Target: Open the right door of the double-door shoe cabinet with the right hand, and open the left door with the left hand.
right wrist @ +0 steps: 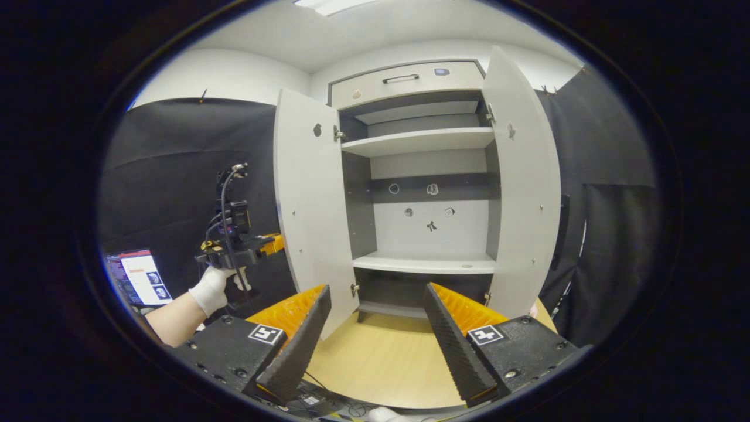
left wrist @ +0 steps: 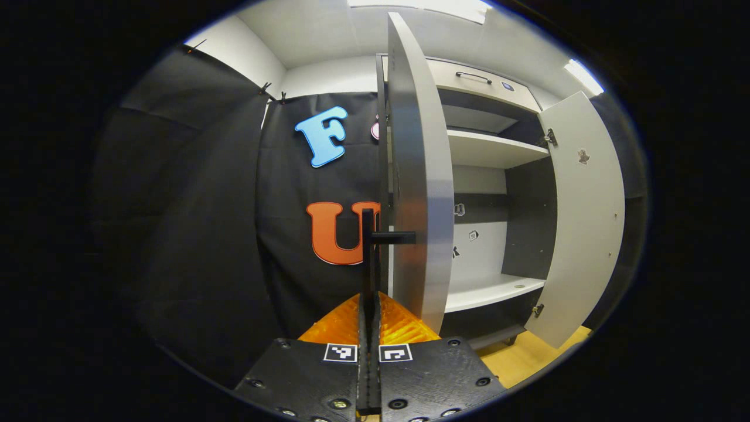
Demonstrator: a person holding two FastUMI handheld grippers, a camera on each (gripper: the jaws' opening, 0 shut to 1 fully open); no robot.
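Note:
The grey shoe cabinet [right wrist: 430,140] stands with both doors swung wide. In the left gripper view the left door [left wrist: 417,176] shows edge-on, and my left gripper [left wrist: 369,300] is shut on its black vertical handle [left wrist: 368,234]. The right door [left wrist: 586,217] hangs open farther off. In the right gripper view the left door [right wrist: 310,199] and right door [right wrist: 521,187] flank bare shelves [right wrist: 425,262]. My right gripper [right wrist: 376,290] is open in front of the cabinet, holding nothing. A gloved hand [right wrist: 214,293] holds the left gripper [right wrist: 237,246] behind the left door.
A closed drawer [right wrist: 410,82] with a black pull tops the cabinet. Light wooden flooring [right wrist: 381,351] lies before it. A lit screen [right wrist: 137,278] sits low at the left. Black cloth walls close in on both sides.

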